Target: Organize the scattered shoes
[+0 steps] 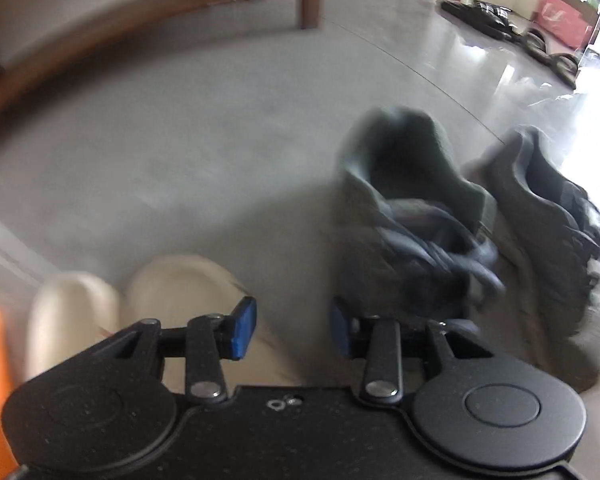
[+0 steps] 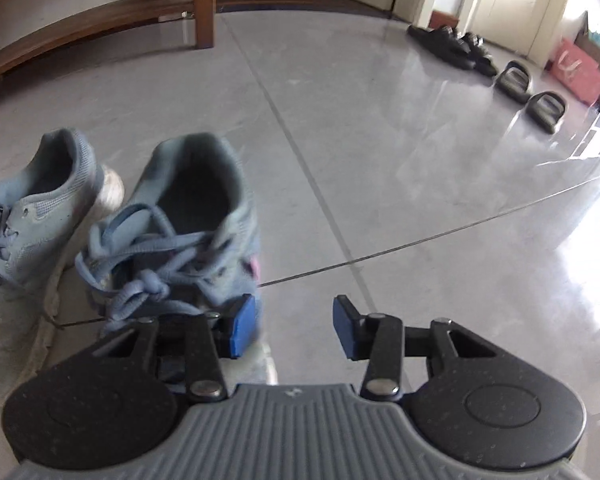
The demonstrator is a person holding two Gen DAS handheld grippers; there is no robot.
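Beside the pale floor mat's edge [image 2: 40, 344], two blue-grey laced mesh sneakers [image 2: 188, 216] stand paired, heels aligned, apparently tidied. Both the left gripper [image 1: 293, 328] and the right gripper [image 2: 294, 328] are released, grasping nothing.

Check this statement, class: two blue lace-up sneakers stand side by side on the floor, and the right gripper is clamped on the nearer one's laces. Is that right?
Not quite. The right wrist view shows the right gripper open and empty beside the nearer sneaker. The other sneaker does stand alongside it.
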